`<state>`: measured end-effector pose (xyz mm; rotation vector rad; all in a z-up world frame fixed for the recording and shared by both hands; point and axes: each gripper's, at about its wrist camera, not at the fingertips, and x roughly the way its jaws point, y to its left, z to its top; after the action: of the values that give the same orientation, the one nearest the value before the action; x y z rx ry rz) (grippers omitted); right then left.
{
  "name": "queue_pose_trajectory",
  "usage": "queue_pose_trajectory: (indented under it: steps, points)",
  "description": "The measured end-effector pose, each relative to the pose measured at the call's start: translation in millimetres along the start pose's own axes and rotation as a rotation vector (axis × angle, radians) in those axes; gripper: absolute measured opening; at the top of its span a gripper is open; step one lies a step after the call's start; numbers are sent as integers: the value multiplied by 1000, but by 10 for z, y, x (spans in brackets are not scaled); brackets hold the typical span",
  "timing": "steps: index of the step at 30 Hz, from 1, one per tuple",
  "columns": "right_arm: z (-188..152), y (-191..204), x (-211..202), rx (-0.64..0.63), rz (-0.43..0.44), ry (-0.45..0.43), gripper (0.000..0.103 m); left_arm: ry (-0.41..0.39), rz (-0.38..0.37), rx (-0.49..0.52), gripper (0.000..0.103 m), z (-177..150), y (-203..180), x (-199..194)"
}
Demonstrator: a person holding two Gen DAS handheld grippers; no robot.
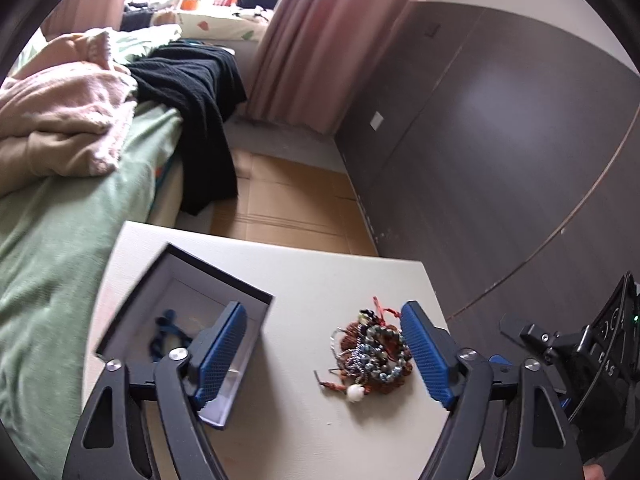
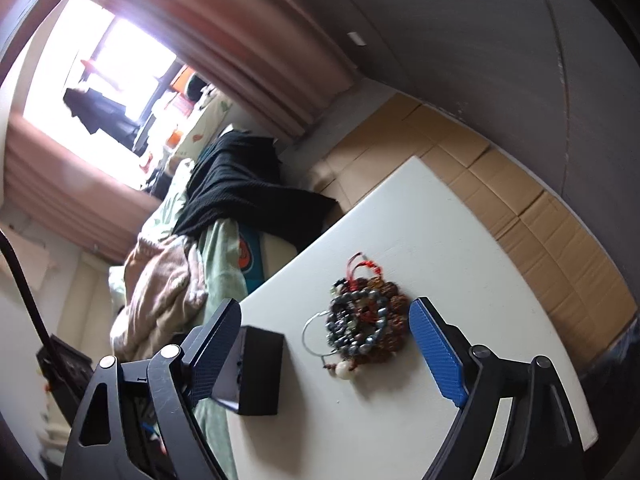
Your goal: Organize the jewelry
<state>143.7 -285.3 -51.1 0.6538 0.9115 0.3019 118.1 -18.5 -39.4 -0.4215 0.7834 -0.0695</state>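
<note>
A tangled pile of bead bracelets (image 1: 370,350) (image 2: 362,318), brown, blue-grey and red-corded with one white bead, lies on the white table (image 1: 312,276) (image 2: 400,216). An open dark box (image 1: 180,316) with a pale lining holds a dark blue piece (image 1: 166,330); in the right wrist view the box (image 2: 258,374) shows its black side. My left gripper (image 1: 324,354) hangs open above the table, its right pad beside the pile, its left pad over the box. My right gripper (image 2: 326,354) is open too, nothing between its blue pads, the pile just ahead of it.
A bed with a green sheet (image 1: 60,220), pink blanket (image 1: 68,108) and black garment (image 1: 196,92) borders the table's left. Flattened cardboard (image 1: 288,200) (image 2: 520,184) covers the floor beyond. A dark wardrobe wall (image 1: 500,140) stands right. The right gripper's body (image 1: 592,352) shows at the left view's right edge.
</note>
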Motion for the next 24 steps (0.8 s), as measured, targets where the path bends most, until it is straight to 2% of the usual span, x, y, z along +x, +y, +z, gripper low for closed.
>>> queue_pose_trajectory:
  steps: [5,10,12,15,24]
  points:
    - [19,-136,22,42,-22,24,87,53,4,39,66,-60,-196,222]
    - [18,-276,72,89,-69,44,87,111,12,64,50,-122,-338,481]
    - [6,-352,99,134,-68,56,87,130,16,62,37,-141,-376,583]
    - [-3,-456,98,180,-69,62,87,160,19,60,31,-172,-419,727]
    - [46,-603,2,218,-59,63,87,233,55,91,29,-281,-522,1055]
